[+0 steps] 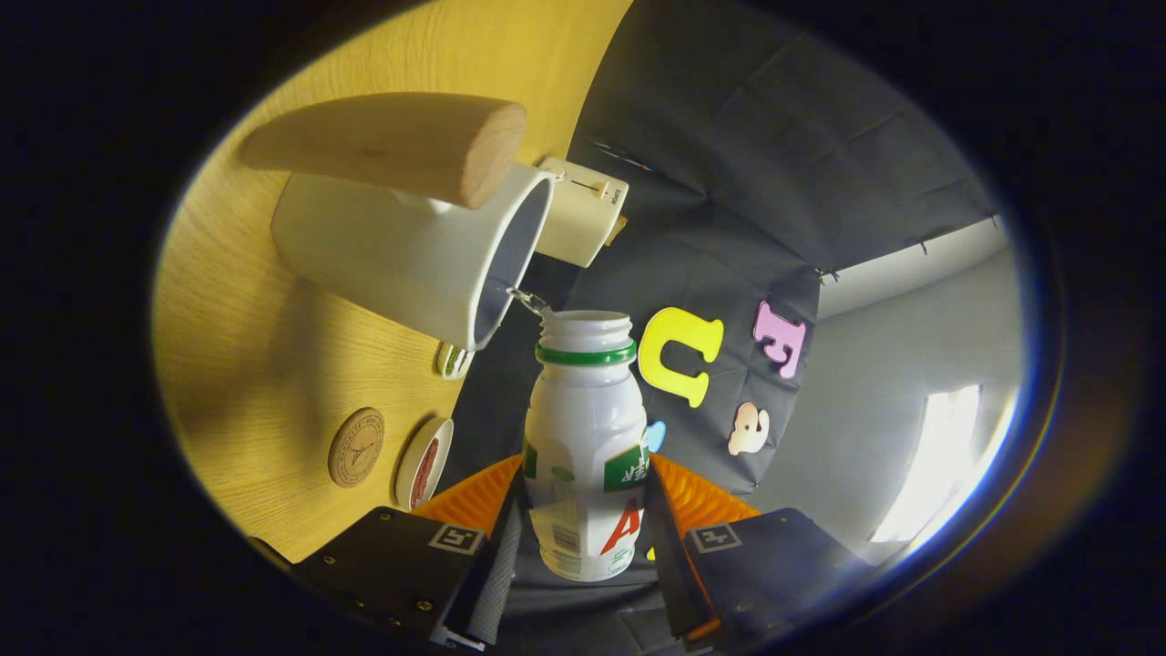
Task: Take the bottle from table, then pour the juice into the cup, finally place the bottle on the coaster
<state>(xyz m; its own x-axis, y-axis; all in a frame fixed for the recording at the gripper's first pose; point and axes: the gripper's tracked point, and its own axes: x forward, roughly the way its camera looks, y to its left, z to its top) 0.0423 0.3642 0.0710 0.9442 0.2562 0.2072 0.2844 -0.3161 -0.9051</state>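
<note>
Inventory by count: one white bottle [585, 446] with a green neck ring, uncapped; one white cup [410, 251]; one wooden handle [392, 146] on the cup; one round wooden coaster [356, 446]; one cream-coloured box [580, 211]; one round white lid-like disc [424, 462]; one gripper [583, 533], two fingers clamped on the bottle.

Bottle [585, 446]: smooth white plastic, glossy printed label. Cup [410, 255]: glossy white glaze, unvarnished wooden handle [392, 146]. Worktop [264, 364]: matt wood-grain. Coaster [356, 446]: matt, wood-like. Booth wall [774, 164]: matt dark cloth.
</note>
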